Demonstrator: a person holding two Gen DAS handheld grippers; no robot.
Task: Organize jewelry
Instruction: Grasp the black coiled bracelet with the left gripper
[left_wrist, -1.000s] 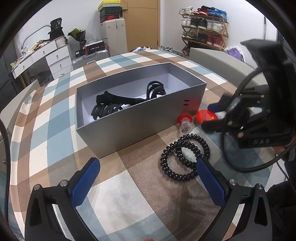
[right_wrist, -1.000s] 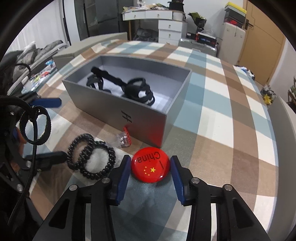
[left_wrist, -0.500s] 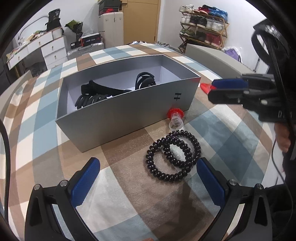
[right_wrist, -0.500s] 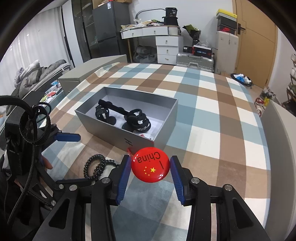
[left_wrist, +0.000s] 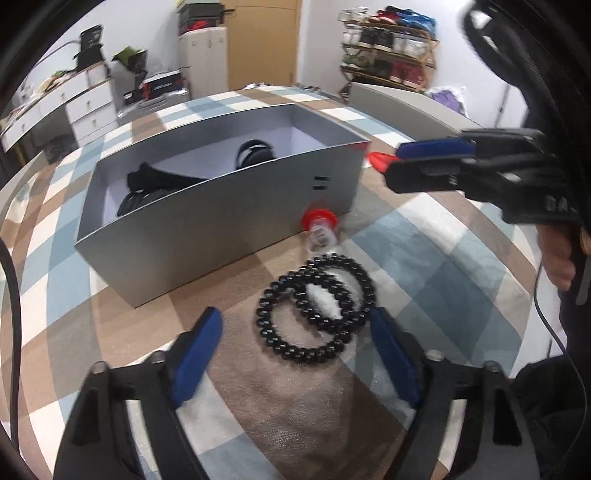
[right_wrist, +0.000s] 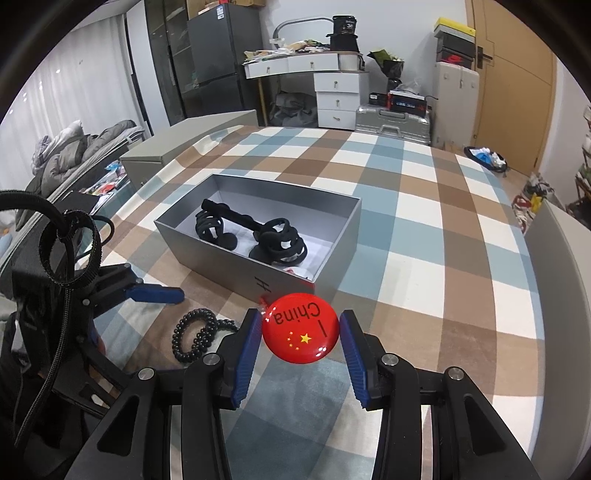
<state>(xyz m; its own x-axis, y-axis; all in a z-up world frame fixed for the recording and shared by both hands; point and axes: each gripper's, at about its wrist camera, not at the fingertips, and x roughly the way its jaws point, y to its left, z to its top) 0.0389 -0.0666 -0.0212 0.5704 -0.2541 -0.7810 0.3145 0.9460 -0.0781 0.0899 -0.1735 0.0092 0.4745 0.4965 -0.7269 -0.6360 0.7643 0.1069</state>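
My right gripper is shut on a round red "China" badge and holds it in the air, near the front corner of the open grey box. The box holds black hair clips. Two black beaded bracelets lie on the checked cloth in front of the box, just ahead of my open, empty left gripper. They also show in the right wrist view. A small clear piece with a red cap lies against the box front. The right gripper also shows in the left wrist view.
The checked tablecloth covers the table. The grey box lid lies at the far left edge in the right wrist view. Another grey slab lies at the table's right edge in the left wrist view. Furniture stands beyond.
My right gripper has lifted the red badge off the table and raised it beside the box. My left gripper has moved closer to the bracelets and has narrowed.
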